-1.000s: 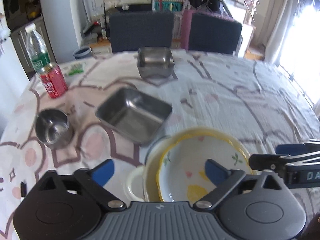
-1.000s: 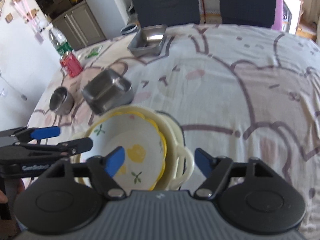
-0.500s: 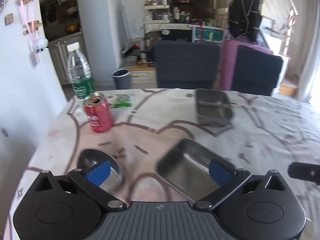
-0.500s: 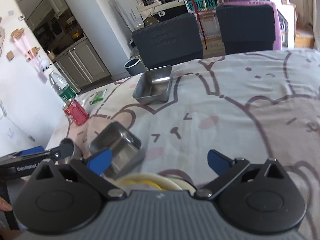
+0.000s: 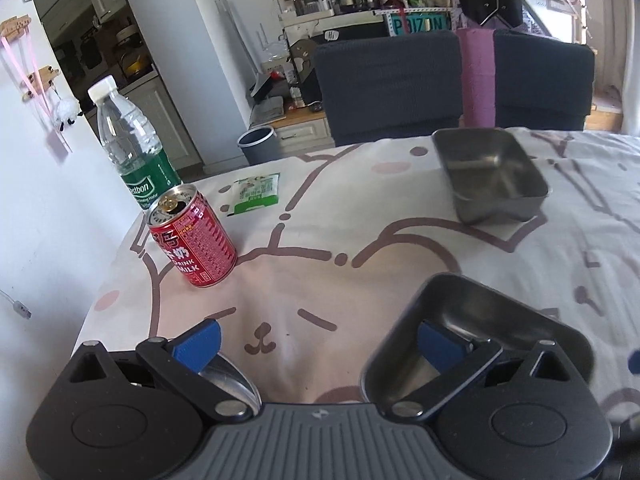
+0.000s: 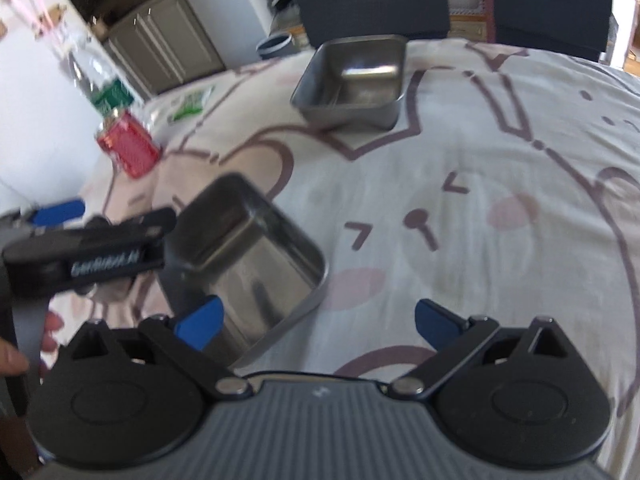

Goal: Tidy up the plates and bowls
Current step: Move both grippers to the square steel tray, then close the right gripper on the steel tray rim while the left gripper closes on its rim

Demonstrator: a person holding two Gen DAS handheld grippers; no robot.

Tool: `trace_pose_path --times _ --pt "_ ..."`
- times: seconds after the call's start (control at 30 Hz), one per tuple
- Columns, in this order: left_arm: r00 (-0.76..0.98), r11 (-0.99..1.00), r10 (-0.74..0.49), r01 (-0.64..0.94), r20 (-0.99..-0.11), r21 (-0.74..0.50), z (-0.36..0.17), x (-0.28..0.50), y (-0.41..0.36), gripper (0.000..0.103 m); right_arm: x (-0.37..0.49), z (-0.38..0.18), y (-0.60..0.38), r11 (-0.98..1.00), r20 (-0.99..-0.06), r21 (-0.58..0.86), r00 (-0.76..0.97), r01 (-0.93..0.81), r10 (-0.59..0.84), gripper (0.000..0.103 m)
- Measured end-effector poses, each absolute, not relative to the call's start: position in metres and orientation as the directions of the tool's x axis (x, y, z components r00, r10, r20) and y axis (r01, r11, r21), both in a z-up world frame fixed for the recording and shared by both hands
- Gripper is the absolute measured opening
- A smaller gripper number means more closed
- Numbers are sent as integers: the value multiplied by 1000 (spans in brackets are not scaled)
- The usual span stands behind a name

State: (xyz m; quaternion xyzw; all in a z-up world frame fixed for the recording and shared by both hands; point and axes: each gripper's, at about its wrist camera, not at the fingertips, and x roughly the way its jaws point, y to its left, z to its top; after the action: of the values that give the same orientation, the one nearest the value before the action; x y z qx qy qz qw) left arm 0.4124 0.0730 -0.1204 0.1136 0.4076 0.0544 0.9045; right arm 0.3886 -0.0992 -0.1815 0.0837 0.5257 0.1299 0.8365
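Both grippers spread, holding nothing — left gripper over near steel tray toward the table's left edge, right gripper beside it — 2nd steel tray near the far edge.

Open tablecloth lane runs between milk can on the left and near steel tray; far steel tray blocks right rear, water bottle behind can.

Cream worktop cloth, mauve cartoon outlines, pink blotches. Silver steel trays. Red can, white lettering. Green-labelled clear bottle. Blue-tipped black claws.
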Motion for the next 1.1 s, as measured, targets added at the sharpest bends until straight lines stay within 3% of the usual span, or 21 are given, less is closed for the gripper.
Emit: trace_pose_path --times 0.2,0.4,0.57,0.8,0.87,0.93,1.1 --pt "668 968 206 -32 -715 250 -127 419 83 103 391 -194 -87 969 -902 150 374 -197 215 102" --pt "651 973 210 -67 -729 220 -126 419 95 89 398 -197 -114 964 -892 183 381 -191 245 100" --pt "637 991 117 -24 -762 133 -122 410 95 81 408 -192 -133 986 -886 121 435 -117 160 82" --pt "640 995 -96 43 -762 -89 -103 391 86 79 409 -187 -141 977 -862 176 461 -119 211 66" --pt "605 986 -156 46 -781 -161 -104 385 85 70 407 -186 -139 976 -860 168 464 -140 215 61" --pt "555 978 -191 38 -810 -205 -111 380 83 53 407 -185 -138 972 -859 181 459 -148 229 54" --pt "479 968 -211 -21 -852 -252 -131 378 90 31 409 -185 -137 956 -853 251 432 -151 292 25"
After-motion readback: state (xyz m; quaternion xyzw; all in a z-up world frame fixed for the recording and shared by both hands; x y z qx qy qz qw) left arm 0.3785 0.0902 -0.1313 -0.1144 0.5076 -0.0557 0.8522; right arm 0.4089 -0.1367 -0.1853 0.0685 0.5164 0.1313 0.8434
